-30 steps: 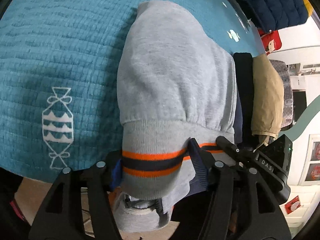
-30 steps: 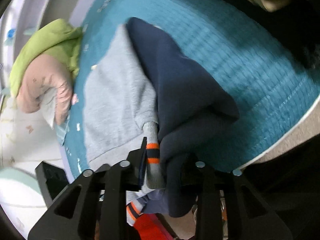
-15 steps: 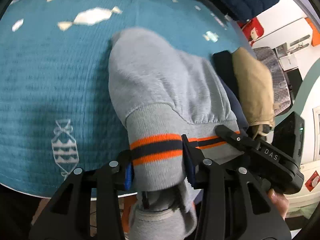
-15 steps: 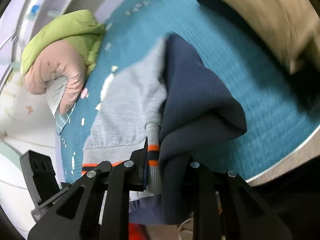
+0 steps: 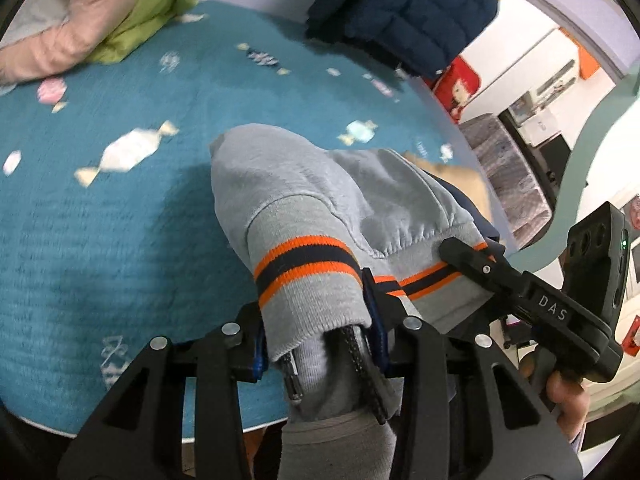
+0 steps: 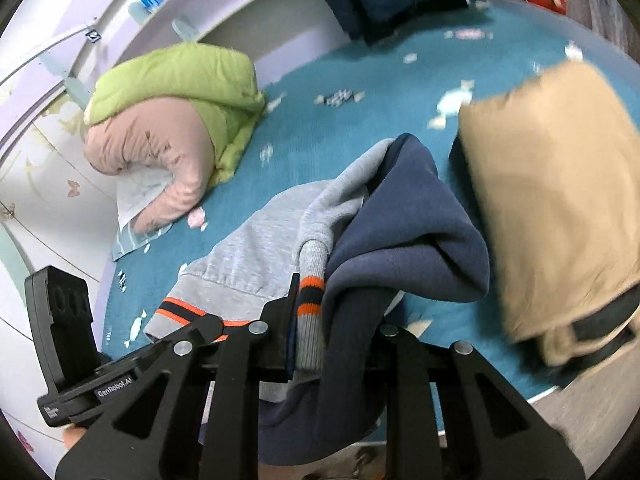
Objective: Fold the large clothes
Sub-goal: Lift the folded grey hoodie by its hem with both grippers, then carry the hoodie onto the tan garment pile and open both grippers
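Note:
A grey and navy sweatshirt (image 5: 304, 184) with orange-and-navy striped ribbing lies bunched on a teal bedspread (image 5: 100, 216). My left gripper (image 5: 316, 320) is shut on its striped ribbed hem and holds it above the near edge of the bed. My right gripper (image 6: 332, 328) is shut on another striped cuff and the navy part of the sweatshirt (image 6: 404, 232). The two grippers are close together; the right one (image 5: 532, 300) shows in the left wrist view, and the left one (image 6: 76, 360) in the right wrist view.
A folded tan garment (image 6: 556, 200) lies on the bed to the right of the sweatshirt. A green and pink quilt (image 6: 172, 120) sits at the far left. A navy padded jacket (image 5: 404, 12) lies at the back. The bed's near edge (image 6: 544, 392) is close.
Both grippers have lifted and pulled the sweatshirt's hem and cuff up and back. More of the bed and far items show, and the garment is bunched higher.

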